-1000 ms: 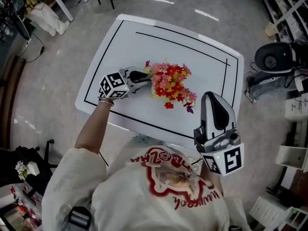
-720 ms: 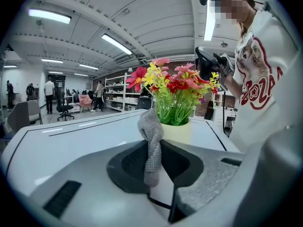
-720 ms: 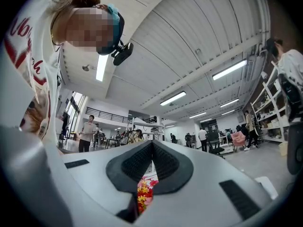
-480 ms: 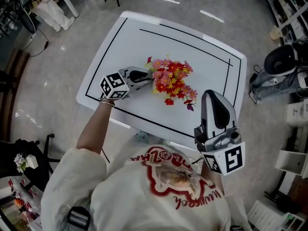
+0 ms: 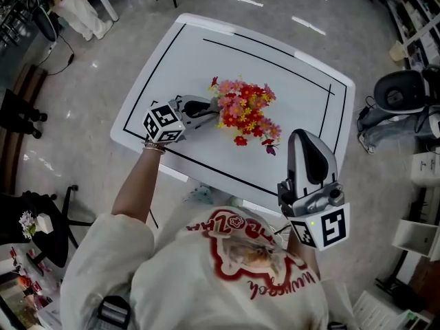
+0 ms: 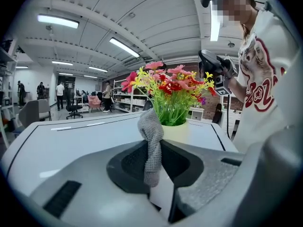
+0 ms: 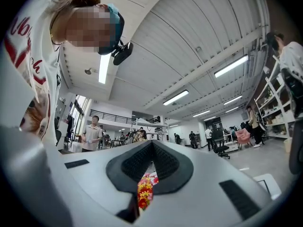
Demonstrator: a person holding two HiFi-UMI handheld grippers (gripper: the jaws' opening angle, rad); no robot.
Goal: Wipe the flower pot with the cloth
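Observation:
A cream flower pot [image 6: 179, 132] with red, pink and yellow flowers [image 5: 245, 113] stands near the middle of the white table [image 5: 289, 81]. In the head view the blooms hide the pot. My left gripper [image 5: 208, 108] lies low at the pot's left side, shut on a grey knitted cloth [image 6: 151, 143]. The cloth sticks up between the jaws, and its upper end is at the pot's rim. I cannot tell whether it touches. My right gripper [image 5: 303, 140] is held up by the person's chest, beyond the table's near edge, shut and empty. Flowers [image 7: 144, 193] show through its slit.
A black line [image 5: 206, 174] runs round the tabletop inside its edge. Chairs and a table leg stand on the floor at the far left, shelving and grey equipment at the right. Several people are in the background of both gripper views.
The head camera has drifted a little, so the table sits slightly higher and further right in the picture. Both grippers and the cloth keep their places.

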